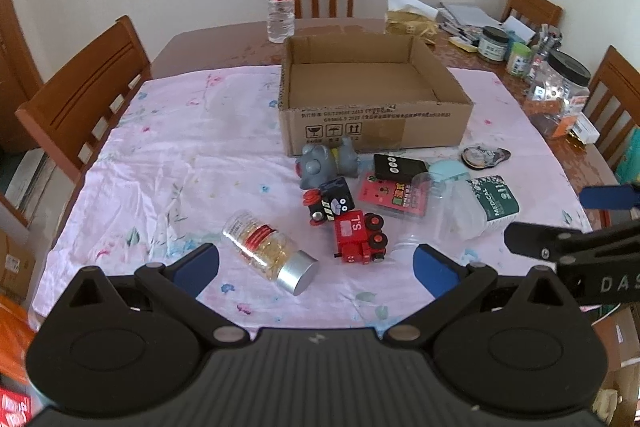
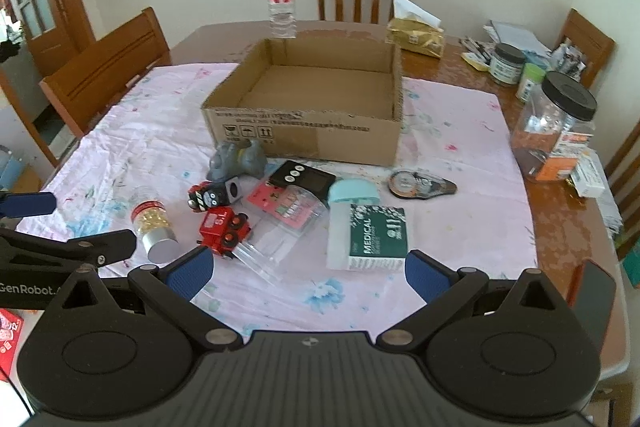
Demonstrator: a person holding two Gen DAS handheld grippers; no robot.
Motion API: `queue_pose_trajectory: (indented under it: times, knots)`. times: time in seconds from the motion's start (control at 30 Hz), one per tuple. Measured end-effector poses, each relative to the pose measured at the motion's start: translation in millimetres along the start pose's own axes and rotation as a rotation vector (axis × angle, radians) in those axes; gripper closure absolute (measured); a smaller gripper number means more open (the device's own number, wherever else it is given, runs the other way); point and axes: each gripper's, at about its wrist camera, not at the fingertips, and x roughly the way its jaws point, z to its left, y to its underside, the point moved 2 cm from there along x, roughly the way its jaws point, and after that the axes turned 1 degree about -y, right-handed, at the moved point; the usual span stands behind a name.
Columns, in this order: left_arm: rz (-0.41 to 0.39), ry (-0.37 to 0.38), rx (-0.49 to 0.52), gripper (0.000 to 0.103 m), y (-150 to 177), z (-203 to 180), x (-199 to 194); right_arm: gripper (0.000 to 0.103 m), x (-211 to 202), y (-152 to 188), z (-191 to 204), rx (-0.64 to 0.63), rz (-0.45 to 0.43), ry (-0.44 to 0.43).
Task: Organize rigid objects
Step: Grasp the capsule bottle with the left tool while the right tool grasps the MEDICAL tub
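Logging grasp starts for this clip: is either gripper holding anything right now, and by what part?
Nothing is held. The left gripper and the right gripper are both open above the cloth, short of the toys, and the cardboard box has nothing in it.

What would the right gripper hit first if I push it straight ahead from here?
Likely the clear plastic container lying on its side, just ahead of the open right gripper; the medical box lies just right of that line. Depth is uncertain.
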Motion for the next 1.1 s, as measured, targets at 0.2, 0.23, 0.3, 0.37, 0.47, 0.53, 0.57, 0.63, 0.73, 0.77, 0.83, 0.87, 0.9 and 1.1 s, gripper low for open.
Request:
queue_pose_trajectory:
  times: [0.2, 0.23, 0.3, 0.37, 0.47, 0.53, 0.57, 0.63, 0.73, 0.77, 0.83, 0.87, 0.9, 1.1]
  knots:
    - [0.012, 0.025, 0.021, 0.0, 6.6, 12.2, 12.8, 0.0, 7.9, 0.8, -2.4, 0.015, -0.018, -0.017]
    - [0.017, 0.024, 0.027, 0.0, 8.0, 15.0, 15.8, 0.0, 9.7, 1.4, -3.0, 0.019, -0.016, -0.012]
    - [0.025, 0.03, 0.039, 0.0, 10.9, 21.3, 23.1, 0.0, 13.4, 3.1, -4.0, 0.031, -0.01, -0.003]
    - [0.04, 0.039, 0.045, 0.0, 14.0, 27.8, 31.0, 0.0, 17.3, 4.7, -4.9, 0.054, -0.007, 0.002]
    - [0.05, 0.041, 0.07, 0.0, 18.9, 36.3, 43.9, 0.0, 23.5, 6.7, -5.6, 0.09, 0.0, 0.01]
    - [0.051, 0.039, 0.098, 0.0, 22.8, 40.9, 53.9, 0.0, 27.7, 7.6, -5.6, 0.115, 0.009, 0.018]
    - [0.054, 0.039, 0.111, 0.001, 24.4, 42.8, 58.3, 0.0, 30.0, 7.9, -5.0, 0.126, 0.014, 0.023]
    - [0.06, 0.04, 0.142, 0.001, 27.7, 46.7, 67.9, 0.0, 34.6, 8.5, -3.4, 0.148, 0.022, 0.036]
    - [0.071, 0.053, 0.185, 0.001, 30.5, 52.4, 81.2, 0.0, 41.3, 9.2, -0.8, 0.169, 0.038, 0.053]
    - [0.073, 0.062, 0.198, 0.001, 30.8, 54.1, 85.4, 0.0, 43.5, 9.1, -0.2, 0.175, 0.045, 0.058]
    - [0.083, 0.085, 0.214, 0.001, 30.6, 57.0, 93.6, 0.0, 48.1, 9.6, 1.3, 0.188, 0.061, 0.073]
    - [0.087, 0.094, 0.22, 0.001, 30.2, 57.9, 97.2, 0.0, 49.9, 9.9, 1.8, 0.194, 0.067, 0.08]
    - [0.088, 0.104, 0.228, 0.001, 29.5, 58.5, 100.3, 0.0, 51.7, 10.5, 2.5, 0.199, 0.073, 0.086]
    - [0.08, 0.153, 0.289, 0.0, 21.6, 58.1, 116.7, 0.0, 59.5, 10.6, 5.5, 0.228, 0.09, 0.127]
